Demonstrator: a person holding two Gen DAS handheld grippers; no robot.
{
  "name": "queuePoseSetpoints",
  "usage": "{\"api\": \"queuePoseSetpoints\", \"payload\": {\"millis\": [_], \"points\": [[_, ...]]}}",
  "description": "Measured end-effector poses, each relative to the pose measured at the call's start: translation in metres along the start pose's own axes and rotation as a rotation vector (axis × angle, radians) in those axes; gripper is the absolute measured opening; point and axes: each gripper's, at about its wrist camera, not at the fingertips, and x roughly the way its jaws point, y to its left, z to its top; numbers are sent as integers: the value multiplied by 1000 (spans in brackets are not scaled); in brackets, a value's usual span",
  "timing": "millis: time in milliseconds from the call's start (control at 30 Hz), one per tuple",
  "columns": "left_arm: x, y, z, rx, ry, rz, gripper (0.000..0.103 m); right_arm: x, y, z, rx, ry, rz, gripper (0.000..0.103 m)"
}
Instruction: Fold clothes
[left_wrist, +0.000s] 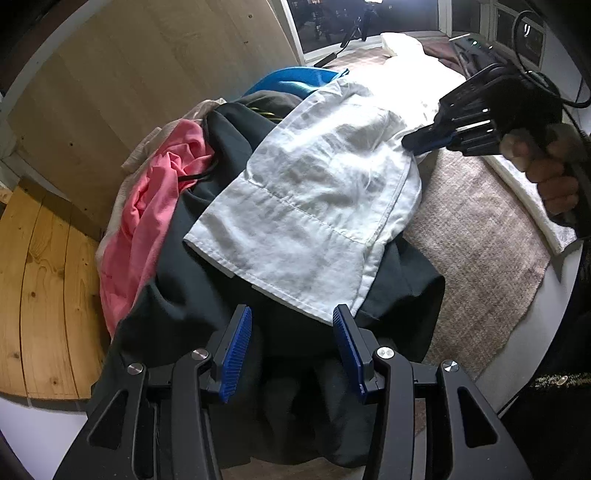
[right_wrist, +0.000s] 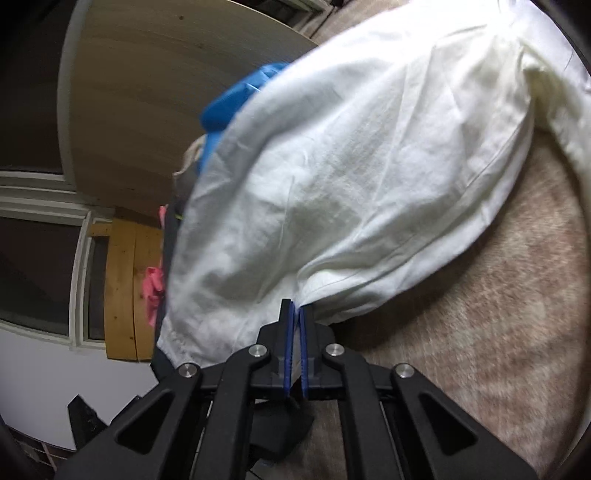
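A white garment (left_wrist: 314, 192) lies spread over a pile of clothes; it fills the right wrist view (right_wrist: 351, 177). My left gripper (left_wrist: 291, 328) is open and empty, just short of the garment's near hem, above a dark garment (left_wrist: 207, 295). My right gripper (right_wrist: 296, 314) is shut on the white garment's edge; in the left wrist view it (left_wrist: 413, 142) pinches the cloth at the garment's right side.
The pile holds a pink garment (left_wrist: 147, 218), a blue one (left_wrist: 291, 81) and beige cloth. A beige woven mat (left_wrist: 476, 236) covers the white table to the right. A wooden panel (left_wrist: 129, 85) and wooden boards (left_wrist: 40, 288) stand at the left.
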Motion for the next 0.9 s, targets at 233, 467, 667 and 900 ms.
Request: {"api": "queuePoseSetpoints", "payload": {"millis": [233, 467, 667, 900], "points": [[5, -5, 2, 14, 1, -28, 45, 12, -9, -5, 30, 120, 3, 7], [12, -12, 0, 42, 30, -34, 45, 21, 0, -1, -6, 146, -20, 9], [11, -9, -10, 39, 54, -14, 45, 33, 35, -25, -181, 212, -42, 19], [-11, 27, -47, -146, 41, 6, 45, 42, 133, -83, -796, 195, -59, 21]]}}
